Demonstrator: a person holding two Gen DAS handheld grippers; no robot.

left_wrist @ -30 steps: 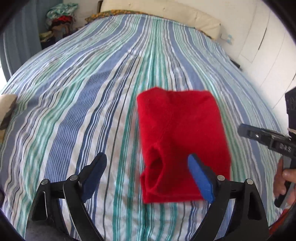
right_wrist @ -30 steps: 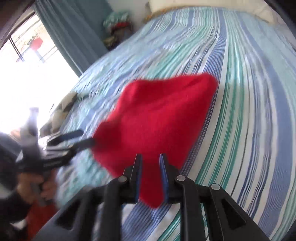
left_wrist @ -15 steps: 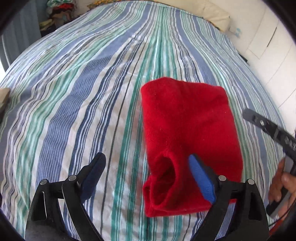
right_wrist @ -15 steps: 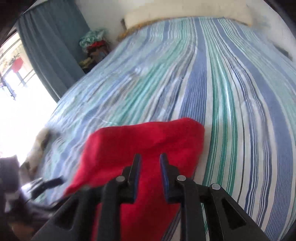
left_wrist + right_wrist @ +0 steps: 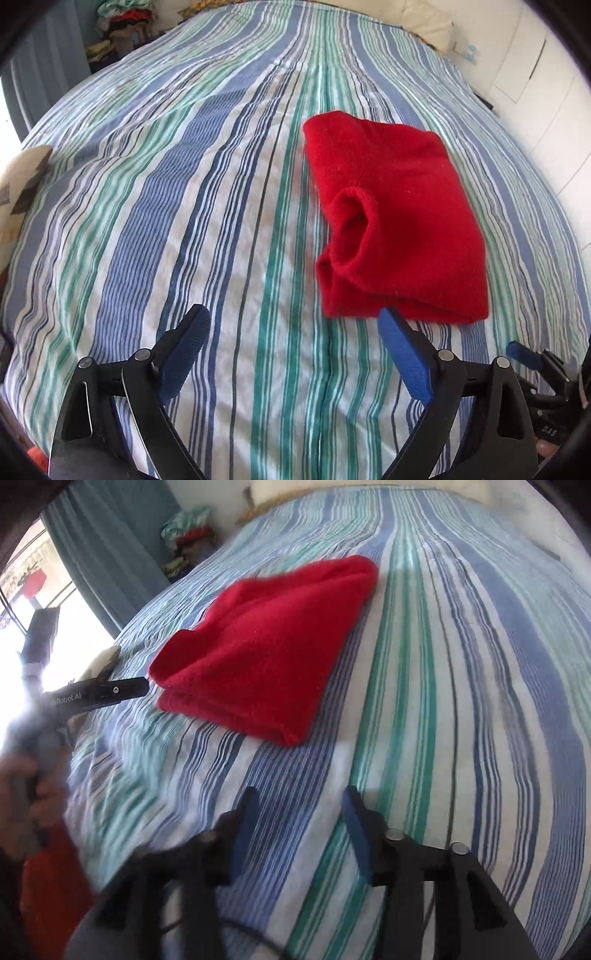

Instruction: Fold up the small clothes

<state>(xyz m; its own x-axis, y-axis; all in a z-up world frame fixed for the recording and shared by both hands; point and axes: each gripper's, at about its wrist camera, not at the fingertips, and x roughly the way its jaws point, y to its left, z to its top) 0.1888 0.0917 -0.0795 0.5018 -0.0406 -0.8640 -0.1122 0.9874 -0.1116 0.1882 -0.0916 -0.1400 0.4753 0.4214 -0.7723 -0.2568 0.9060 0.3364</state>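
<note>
A small red garment (image 5: 395, 218) lies folded into a rough rectangle on the striped bed sheet (image 5: 184, 240), with a sleeve opening facing the near side. It also shows in the right wrist view (image 5: 266, 653) as a flat folded stack. My left gripper (image 5: 291, 332) is open and empty, just short of the garment's near edge. My right gripper (image 5: 299, 812) is open and empty, hovering over bare sheet (image 5: 461, 701) in front of the garment. The right gripper's tip shows at the lower right of the left wrist view (image 5: 524, 354).
A pillow (image 5: 424, 22) lies at the head of the bed. A pile of clothes (image 5: 122, 14) sits in the far left corner by a blue curtain (image 5: 110, 554). A patterned cushion (image 5: 22, 184) is at the bed's left edge. White cupboards (image 5: 535, 74) stand to the right.
My right gripper has opened and let go of the red garment, then pulled back toward the near side. The garment now lies flat on the bed. The left gripper has backed away slightly.
</note>
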